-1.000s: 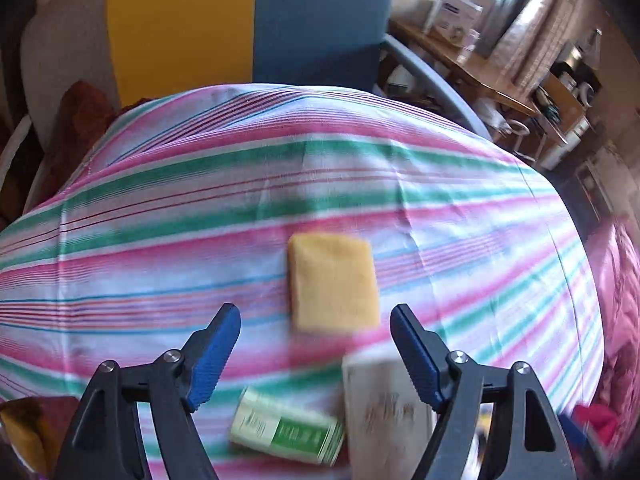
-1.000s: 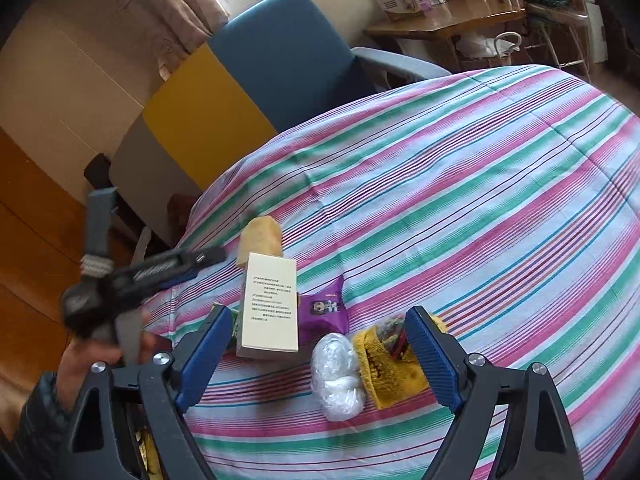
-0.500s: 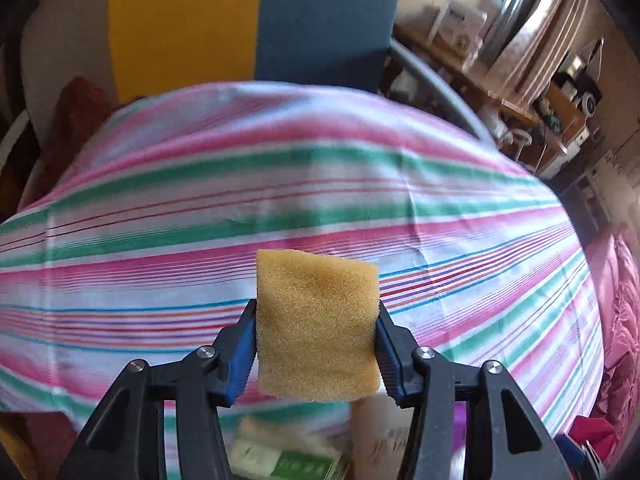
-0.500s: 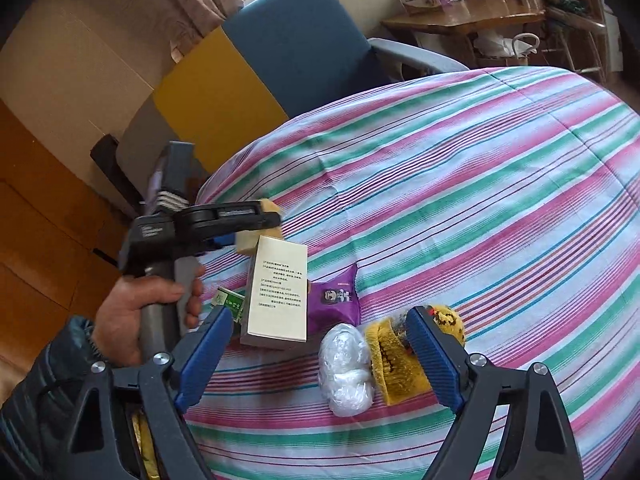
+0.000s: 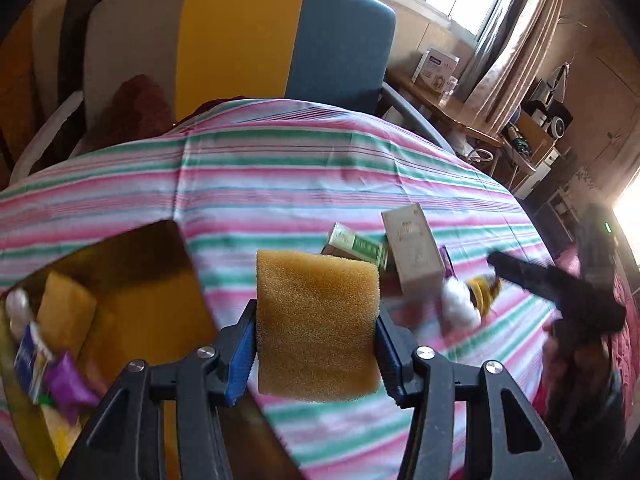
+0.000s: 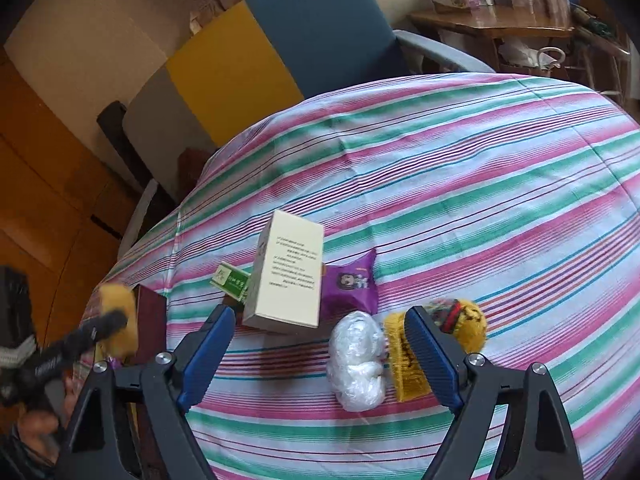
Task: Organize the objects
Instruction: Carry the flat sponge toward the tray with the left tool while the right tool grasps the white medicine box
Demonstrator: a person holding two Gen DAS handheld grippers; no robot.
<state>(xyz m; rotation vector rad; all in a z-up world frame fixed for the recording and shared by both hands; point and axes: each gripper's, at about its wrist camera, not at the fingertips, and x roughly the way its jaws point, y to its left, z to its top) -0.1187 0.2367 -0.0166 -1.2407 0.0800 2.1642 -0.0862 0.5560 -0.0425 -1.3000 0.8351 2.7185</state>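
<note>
Left hand-held gripper point(image 5: 316, 344) is clamped on the yellow sponge point(image 5: 318, 326), both blue pads pressing its sides, jaws roughly half closed. We hold the sponge up off the striped cloth point(image 5: 280, 184), w/ the cloth's near edge below it. Just left of that gripper sits our yellow box point(image 5: 152, 316), open top; its dark rim runs close to the left finger. Inside we see a purple wrapper, a blue-white packet & another yellow piece, blurred.

Ahead & right of the sponge: green carton point(image 5: 356, 246), then the white carton point(image 5: 414, 252) standing tilted, then a white plastic wad point(image 5: 460, 308) & yellow knit toy point(image 5: 486, 290). Right hand-held gripper point(image 5: 560, 284) shows as a dark blur beyond those, near the cloth's right edge.

Right hand-held gripper point(image 6: 320, 354) stands wide open, nothing btwn its pads. It hovers over the white plastic wad point(image 6: 356, 364); the yellow knit toy point(image 6: 460, 326) lies partly behind its right finger. Beyond the jaws: the white carton point(image 6: 290, 276), the purple snack pack point(image 6: 352, 284) touching it on the right, the green carton point(image 6: 232, 280) on its left. Past these items the cloth is bare up to its far edge, w/ plenty of room. Far left, blurred, the left gripper point(image 6: 108, 330) carries the sponge point(image 6: 118, 312) by the box wall point(image 6: 150, 320).
</note>
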